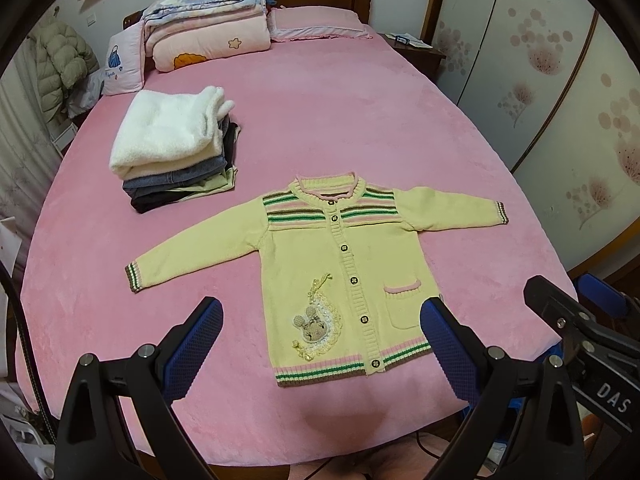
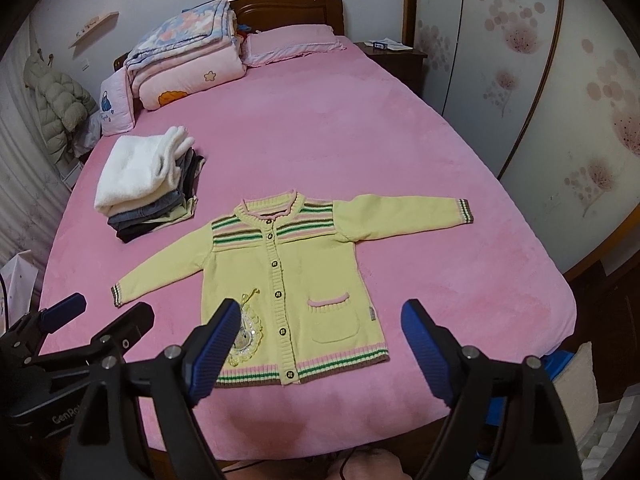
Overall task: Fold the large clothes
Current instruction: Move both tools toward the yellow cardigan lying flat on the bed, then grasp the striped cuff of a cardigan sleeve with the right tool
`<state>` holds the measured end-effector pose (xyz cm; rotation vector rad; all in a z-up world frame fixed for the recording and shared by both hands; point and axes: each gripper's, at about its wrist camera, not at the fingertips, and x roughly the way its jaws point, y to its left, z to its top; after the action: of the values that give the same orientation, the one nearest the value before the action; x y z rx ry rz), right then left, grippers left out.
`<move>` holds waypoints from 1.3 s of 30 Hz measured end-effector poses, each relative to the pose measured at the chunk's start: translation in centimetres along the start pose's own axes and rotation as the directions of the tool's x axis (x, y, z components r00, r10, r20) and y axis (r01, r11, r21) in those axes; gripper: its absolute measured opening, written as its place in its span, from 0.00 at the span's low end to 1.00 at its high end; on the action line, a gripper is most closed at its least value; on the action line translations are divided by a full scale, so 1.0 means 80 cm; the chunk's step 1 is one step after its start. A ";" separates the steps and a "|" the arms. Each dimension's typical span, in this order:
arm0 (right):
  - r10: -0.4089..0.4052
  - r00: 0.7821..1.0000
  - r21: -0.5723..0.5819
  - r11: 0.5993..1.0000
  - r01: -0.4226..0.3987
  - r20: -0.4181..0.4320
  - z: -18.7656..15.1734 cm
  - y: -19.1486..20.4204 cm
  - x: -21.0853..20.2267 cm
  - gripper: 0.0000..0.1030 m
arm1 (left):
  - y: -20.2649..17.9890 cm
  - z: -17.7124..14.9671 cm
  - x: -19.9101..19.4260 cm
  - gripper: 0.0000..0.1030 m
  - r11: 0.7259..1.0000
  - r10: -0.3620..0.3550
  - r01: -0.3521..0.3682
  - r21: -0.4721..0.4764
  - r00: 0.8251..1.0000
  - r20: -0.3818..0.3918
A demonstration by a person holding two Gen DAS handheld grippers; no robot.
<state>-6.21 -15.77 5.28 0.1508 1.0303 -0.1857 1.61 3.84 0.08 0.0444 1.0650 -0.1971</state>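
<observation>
On the pink bed point(image 1: 360, 120), just ahead of both claws, I have the cardigan point(image 1: 316, 264) lying flat, face up and buttoned, sleeves spread out to either side, hem nearest me. I judge it light, soft and limp: thick knit that will sag and drag on the plush cover rather than slide, so I would pinch it at firm edges, the left cuff point(image 1: 134, 278), the right cuff point(image 2: 465, 211), or the shoulder seams, never the lace rabbit patch point(image 1: 316, 324). My left claw point(image 1: 320, 344) hangs above the hem, spread wide with nothing in it, its span covering most of the hem. My right claw point(image 2: 320, 344) is likewise wide apart and empty, over the pocket side. A folded stack point(image 1: 172, 148) sits well apart, up left.
</observation>
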 end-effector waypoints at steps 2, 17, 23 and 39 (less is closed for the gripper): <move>-0.003 1.000 -0.001 1.000 0.003 0.002 0.000 0.002 0.000 0.88 | 0.002 0.001 0.002 0.96 1.000 -0.002 0.002 0.000 1.000 -0.001; -0.017 1.000 -0.005 1.000 0.017 0.011 0.007 0.003 0.004 0.96 | 0.007 0.010 0.007 0.96 1.000 -0.006 0.006 -0.004 1.000 0.016; 0.006 1.000 0.002 1.000 -0.006 0.017 0.013 -0.004 0.008 0.97 | 0.003 0.018 0.007 0.96 1.000 -0.027 0.027 -0.004 0.999 0.036; 0.121 0.992 -0.030 0.992 -0.119 0.043 0.082 -0.087 0.052 0.97 | -0.090 0.091 0.012 0.95 0.997 0.076 -0.076 -0.001 0.985 0.156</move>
<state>-0.20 -24.29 4.75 0.1828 0.9752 -0.0655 6.98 -4.33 3.22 0.0729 0.9052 -0.1319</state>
